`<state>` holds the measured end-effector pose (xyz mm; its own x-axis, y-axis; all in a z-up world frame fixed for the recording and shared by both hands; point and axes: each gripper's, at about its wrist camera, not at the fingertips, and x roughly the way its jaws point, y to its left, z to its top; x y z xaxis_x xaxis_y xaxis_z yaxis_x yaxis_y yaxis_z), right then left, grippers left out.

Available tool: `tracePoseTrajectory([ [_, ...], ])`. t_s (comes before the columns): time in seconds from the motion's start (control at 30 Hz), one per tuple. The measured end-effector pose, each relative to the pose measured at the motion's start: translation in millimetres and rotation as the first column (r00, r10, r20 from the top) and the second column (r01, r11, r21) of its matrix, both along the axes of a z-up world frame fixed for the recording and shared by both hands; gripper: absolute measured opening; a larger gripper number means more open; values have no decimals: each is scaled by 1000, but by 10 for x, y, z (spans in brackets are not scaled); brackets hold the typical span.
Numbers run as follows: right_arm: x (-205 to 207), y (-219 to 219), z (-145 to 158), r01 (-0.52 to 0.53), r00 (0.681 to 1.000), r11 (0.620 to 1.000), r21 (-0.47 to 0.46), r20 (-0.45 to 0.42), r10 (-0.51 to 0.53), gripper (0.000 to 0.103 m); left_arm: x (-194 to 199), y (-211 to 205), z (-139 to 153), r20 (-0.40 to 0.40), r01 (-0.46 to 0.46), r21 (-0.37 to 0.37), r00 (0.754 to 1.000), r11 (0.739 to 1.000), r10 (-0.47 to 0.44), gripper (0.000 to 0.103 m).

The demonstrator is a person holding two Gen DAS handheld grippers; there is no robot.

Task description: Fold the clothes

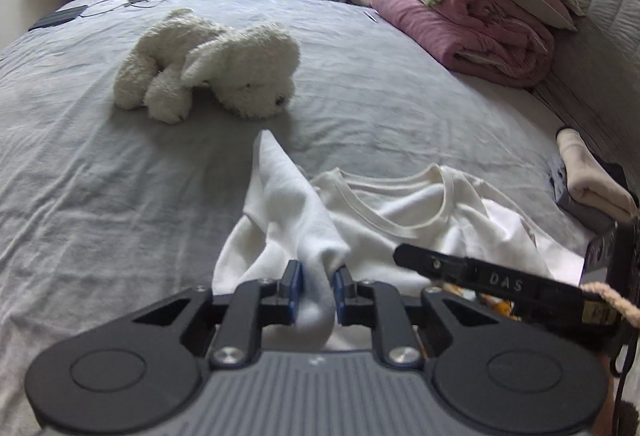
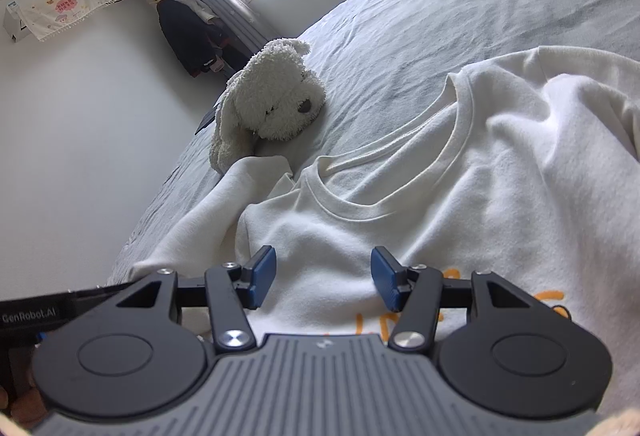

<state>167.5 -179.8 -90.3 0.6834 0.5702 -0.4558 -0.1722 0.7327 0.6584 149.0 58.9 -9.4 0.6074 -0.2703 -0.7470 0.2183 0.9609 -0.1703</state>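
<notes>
A grey-sheeted bed carries the white T-shirt, spread near its front edge beside a plush dog. The left gripper stands narrow around a bunched sleeve, barely pinching; the right gripper hovers half-open, empty, over the chest. With so loose a hold, the sleeve may slip out mid-fold.

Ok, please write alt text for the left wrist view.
The left gripper has a bunched sleeve of a white shirt between its blue pads, on a grey bed. Behind lie a white plush dog and folded blankets.
</notes>
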Motion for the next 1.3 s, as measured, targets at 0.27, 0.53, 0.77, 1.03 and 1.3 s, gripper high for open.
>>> tracePoseTrajectory([
  [0.27, 3, -10, -10, 2, 1000, 1000, 10, -4, -2, 57, 125, -59, -12, -121, 193, -40, 973, 980, -196, 49],
  [0.53, -2, -18, -11, 6, 1000, 1000, 17, -7, -6, 57, 528, -52, 219, -64, 107, -3, 992, 994, -106, 57],
  [0.77, -1, -19, -16, 8, 1000, 1000, 21, -8, -7, 57, 1084, -170, 94, -85, -13, 98, 996, 995, 22, 57],
  [1.03, 5, -19, -24, 8, 1000, 1000, 20, -7, -8, 57, 1658, -216, -143, -186, -117, 174, 971, 978, 150, 57],
  [1.3, 12, -17, -36, 8, 1000, 1000, 21, -6, -8, 57, 1718, -67, -218, -152, -199, 201, 961, 959, 231, 8],
])
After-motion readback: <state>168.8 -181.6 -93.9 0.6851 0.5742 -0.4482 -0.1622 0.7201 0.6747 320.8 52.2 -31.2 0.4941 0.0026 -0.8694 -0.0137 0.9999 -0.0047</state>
